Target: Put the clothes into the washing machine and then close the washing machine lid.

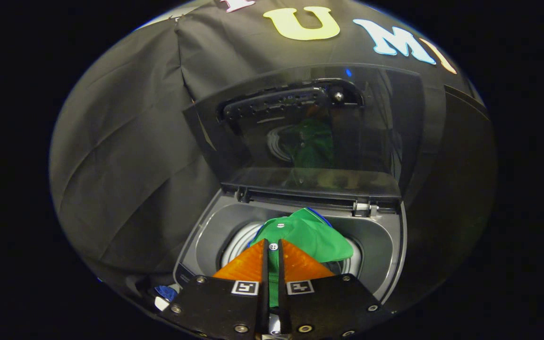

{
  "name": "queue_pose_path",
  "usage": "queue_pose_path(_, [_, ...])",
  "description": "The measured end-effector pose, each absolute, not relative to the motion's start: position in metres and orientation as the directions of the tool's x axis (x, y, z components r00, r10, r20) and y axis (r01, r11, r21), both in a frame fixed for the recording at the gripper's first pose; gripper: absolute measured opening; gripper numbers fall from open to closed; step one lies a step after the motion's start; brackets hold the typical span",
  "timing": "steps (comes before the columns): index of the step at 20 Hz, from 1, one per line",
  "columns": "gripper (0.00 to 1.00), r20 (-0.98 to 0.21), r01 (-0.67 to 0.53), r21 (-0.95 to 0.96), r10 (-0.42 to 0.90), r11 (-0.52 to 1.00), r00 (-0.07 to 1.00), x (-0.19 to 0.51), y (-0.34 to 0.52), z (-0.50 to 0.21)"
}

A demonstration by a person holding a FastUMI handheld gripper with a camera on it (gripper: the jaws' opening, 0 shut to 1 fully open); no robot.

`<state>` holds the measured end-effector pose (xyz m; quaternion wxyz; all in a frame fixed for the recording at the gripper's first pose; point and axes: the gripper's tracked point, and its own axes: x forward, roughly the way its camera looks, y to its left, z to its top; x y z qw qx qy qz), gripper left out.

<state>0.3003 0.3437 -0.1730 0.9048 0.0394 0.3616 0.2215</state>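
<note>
A green garment [312,236] with a white button hangs from my gripper [273,245], whose fingers are shut on a fold of the cloth. It is held over the round drum opening [241,243] of the top-loading washing machine [385,245]. A bit of blue cloth [320,215] peeks out behind the green one. The machine's dark see-through lid [310,137] stands raised upright at the back, beyond the fingers, mirroring the green cloth.
The booth's black cloth wall [125,156] surrounds the machine on the left and behind. A small blue and white thing [164,295] lies by the machine's near left corner.
</note>
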Motion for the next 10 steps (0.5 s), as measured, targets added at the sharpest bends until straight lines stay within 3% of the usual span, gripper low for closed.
queue_pose_path(2, [0.16, -0.628, -0.362, 0.211, 0.41, 0.908, 0.662, 0.302, 0.335, -0.169])
queue_pose_path(7, [0.94, -0.624, -0.355, 0.147, 0.365, 0.923, 0.691, 0.298, 0.323, -0.169])
queue_pose_path(10, [0.96, -0.614, -0.377, 0.121, 0.367, 0.918, 0.698, 0.292, 0.322, -0.166])
